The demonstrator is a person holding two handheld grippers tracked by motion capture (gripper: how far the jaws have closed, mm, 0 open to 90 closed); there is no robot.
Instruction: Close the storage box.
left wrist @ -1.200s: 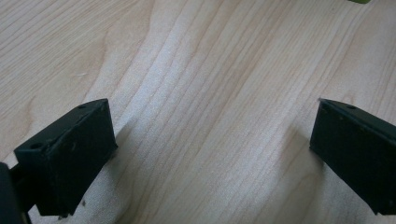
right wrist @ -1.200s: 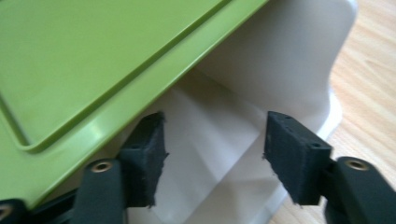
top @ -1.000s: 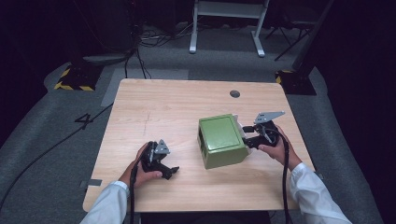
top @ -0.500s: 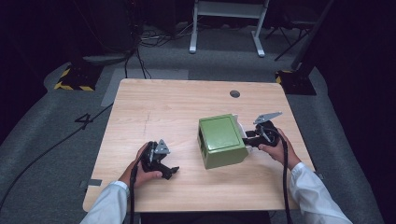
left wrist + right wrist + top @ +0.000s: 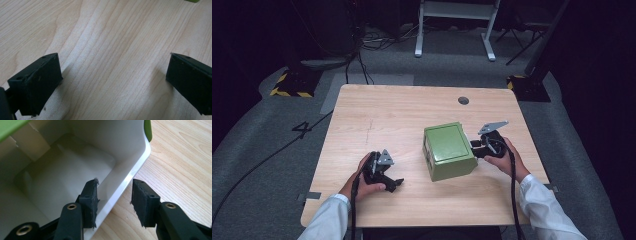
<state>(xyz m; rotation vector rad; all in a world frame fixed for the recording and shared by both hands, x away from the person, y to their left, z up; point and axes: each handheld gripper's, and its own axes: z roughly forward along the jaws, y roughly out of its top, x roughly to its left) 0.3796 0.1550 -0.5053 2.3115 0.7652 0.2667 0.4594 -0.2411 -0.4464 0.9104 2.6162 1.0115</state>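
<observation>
Green box [image 5: 449, 150] lies on its side on the tabletop [image 5: 402, 115], right of centre and nearer the right edge than the left, closer to the front edge than the back. Outer skin is matte olive green, corners rounded; the face turned upward carries a shallow inset panel. A pale label or marking sits on the left-facing side (too small to read). The open mouth faces the right edge. In the right gripper view the inside is white or pale grey plastic, smooth, with a rounded white rim [image 5: 130, 176] and a stepped recess deep in the cavity.

Right gripper [image 5: 475, 147] at the box's mouth, held in the person's right hand [image 5: 504, 159]. Its jaws straddle the white rim: one jaw inside the cavity, the other outside over bare wood. A gap shows on each side of the wall, so the jaws are parted and not yet pinching; contact with the rim probably none, though the inner pad is close.

Left gripper [image 5: 393, 183] rests low on the tabletop near the front edge, left of centre, well apart from the box. Its jaws are spread wide with only wood grain between them, nothing held.
</observation>
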